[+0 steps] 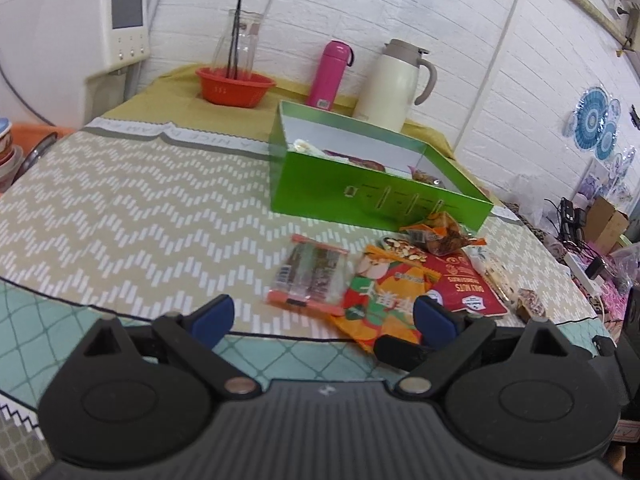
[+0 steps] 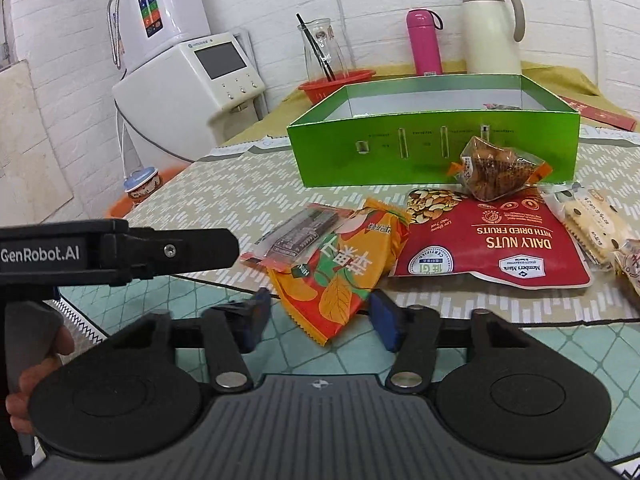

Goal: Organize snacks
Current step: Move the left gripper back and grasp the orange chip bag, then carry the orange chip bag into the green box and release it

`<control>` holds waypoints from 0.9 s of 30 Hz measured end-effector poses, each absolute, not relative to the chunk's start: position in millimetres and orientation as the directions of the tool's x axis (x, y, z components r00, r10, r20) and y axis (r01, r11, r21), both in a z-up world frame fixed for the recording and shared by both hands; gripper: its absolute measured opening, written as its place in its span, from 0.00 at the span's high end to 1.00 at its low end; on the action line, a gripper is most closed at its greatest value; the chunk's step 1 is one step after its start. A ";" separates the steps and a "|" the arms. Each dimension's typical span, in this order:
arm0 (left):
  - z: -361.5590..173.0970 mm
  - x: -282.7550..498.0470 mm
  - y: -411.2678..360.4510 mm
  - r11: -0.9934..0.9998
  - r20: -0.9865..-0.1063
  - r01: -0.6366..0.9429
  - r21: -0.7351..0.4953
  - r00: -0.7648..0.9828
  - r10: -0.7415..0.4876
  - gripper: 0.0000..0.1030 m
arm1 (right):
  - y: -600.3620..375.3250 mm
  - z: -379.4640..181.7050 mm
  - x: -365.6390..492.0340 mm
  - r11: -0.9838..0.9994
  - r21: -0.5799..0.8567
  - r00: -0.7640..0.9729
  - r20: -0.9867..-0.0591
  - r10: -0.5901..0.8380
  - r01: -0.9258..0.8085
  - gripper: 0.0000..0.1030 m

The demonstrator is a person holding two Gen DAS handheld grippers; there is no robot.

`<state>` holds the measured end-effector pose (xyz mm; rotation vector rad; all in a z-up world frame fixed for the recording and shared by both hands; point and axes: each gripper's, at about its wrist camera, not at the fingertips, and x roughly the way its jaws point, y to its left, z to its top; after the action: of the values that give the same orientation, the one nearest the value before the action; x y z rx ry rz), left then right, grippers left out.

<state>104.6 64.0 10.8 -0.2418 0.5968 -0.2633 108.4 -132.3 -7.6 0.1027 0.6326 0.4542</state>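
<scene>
The box (image 2: pixel 432 152) is bright green outside and white within, and it stands on a beige tablecloth (image 1: pixel 120 208) patterned with white zigzag dashes. In front of the box lie a red nut bag (image 2: pixel 496 248) with yellow lettering and an orange-and-green packet (image 2: pixel 340 268). Behind the box stand a pink flask (image 1: pixel 330 74), a cream jug (image 1: pixel 390 84) and an orange-red basket (image 1: pixel 234 86).

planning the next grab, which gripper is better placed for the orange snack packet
Right. The right gripper is open with the orange snack packet lying just ahead between its fingers. The left gripper, also open, has it off toward its right finger.
</scene>
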 end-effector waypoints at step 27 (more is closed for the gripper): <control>-9.2 167.3 17.7 0.864 -0.624 0.384 -0.325 0.600 -0.501 0.59 | -165.9 -8.6 105.6 0.897 0.265 0.716 -0.539 0.443 -0.354 0.37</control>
<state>167.3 17.7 -9.2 -0.1635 0.7726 -0.5154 105.6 -165.9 -8.6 0.1470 0.6334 0.4428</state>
